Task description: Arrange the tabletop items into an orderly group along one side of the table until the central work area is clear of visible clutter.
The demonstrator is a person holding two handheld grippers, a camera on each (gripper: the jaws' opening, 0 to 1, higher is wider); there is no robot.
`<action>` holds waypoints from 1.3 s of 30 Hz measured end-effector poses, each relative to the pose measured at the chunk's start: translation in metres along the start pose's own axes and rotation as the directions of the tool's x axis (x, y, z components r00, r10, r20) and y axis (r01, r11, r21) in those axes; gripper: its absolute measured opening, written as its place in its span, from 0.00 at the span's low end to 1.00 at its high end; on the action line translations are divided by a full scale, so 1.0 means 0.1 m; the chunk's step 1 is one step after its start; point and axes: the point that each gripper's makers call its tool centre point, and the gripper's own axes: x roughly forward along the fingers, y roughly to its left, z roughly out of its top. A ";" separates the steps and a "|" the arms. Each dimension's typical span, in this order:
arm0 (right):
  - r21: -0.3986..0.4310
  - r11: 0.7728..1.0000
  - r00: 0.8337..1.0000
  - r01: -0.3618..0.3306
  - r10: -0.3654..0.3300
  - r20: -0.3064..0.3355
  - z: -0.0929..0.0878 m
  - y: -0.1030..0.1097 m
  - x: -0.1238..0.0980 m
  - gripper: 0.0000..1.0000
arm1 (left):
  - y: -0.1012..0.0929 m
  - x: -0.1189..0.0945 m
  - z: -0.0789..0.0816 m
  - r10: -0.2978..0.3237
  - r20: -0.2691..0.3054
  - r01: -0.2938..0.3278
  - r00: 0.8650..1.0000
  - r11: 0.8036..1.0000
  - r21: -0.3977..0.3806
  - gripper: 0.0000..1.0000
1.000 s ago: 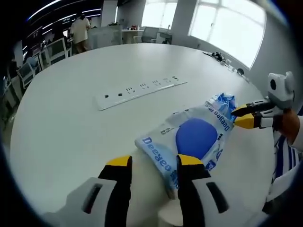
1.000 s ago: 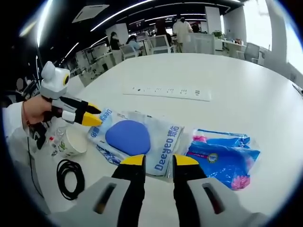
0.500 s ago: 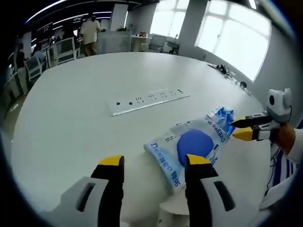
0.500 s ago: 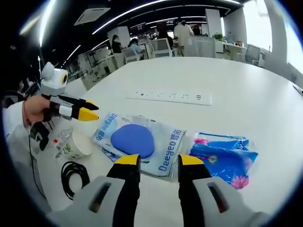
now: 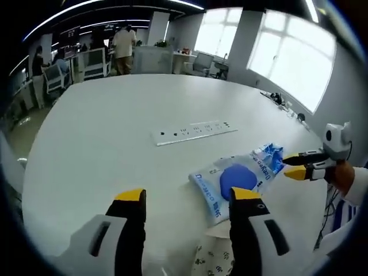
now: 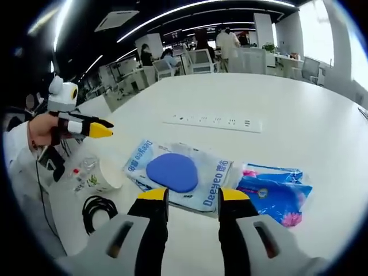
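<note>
A large white round desk [image 5: 103, 132] is seen in an open office. In the left gripper view, the left claw [image 5: 187, 198] is held above the near edge of the desk, its yellow-tipped jaws set wide apart with nothing between them. Beyond its right jaw, a clear pack [image 5: 238, 178] with blue lettering and a round blue pad inside lies flat on the desk. A blue packet [image 5: 271, 155] is touching the pack's far right end. Just beside that packet, the right claw [image 5: 290, 165] is seen coming in from the right, held by a hand [image 5: 344, 175]; its tips look close together, with nothing seen in them. A white power strip [image 5: 194, 131] is set further in on the desk, apart from the pack. A paper cup [image 5: 215, 259] stands at the near edge, partly hidden between the jaws.

In the right gripper view, the right claw [image 6: 192, 196] is open and empty, just short of the pack [image 6: 178, 172]. The blue packet [image 6: 275, 190] lies to the right, the cup [image 6: 99, 177] to the left, and a coiled black cable [image 6: 100, 210] near the cup. The power strip [image 6: 214, 121] lies beyond. The left claw [image 6: 103, 127] is raised over the cup.
</note>
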 end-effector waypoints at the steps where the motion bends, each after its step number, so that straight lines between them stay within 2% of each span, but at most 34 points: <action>1: -0.001 1.000 1.000 -0.002 0.002 0.000 0.00 0.01 -0.01 0.33 | 0.01 -0.04 0.01 0.004 0.008 -0.004 1.000 1.000 -0.001 0.59; 12: -0.037 0.999 0.999 -0.038 0.038 -0.007 0.01 0.21 -0.10 0.33 | 0.06 -0.47 -0.03 0.047 0.064 -0.044 0.997 0.998 -0.054 0.60; 17: -0.056 0.997 0.999 -0.051 0.051 -0.010 0.01 0.28 -0.13 0.33 | 0.12 -0.65 -0.10 0.075 0.072 -0.071 0.995 0.996 -0.063 0.60; 24: -0.077 0.994 0.997 -0.076 0.076 -0.012 0.02 0.41 -0.16 0.35 | 0.09 -0.91 -0.24 0.103 0.080 -0.096 0.991 0.992 -0.086 0.60; 39: -0.121 0.980 0.988 -0.155 0.154 -0.024 -0.03 0.66 -0.25 0.48 | -0.05 -1.28 -0.55 0.135 0.091 -0.123 0.987 0.985 -0.122 0.61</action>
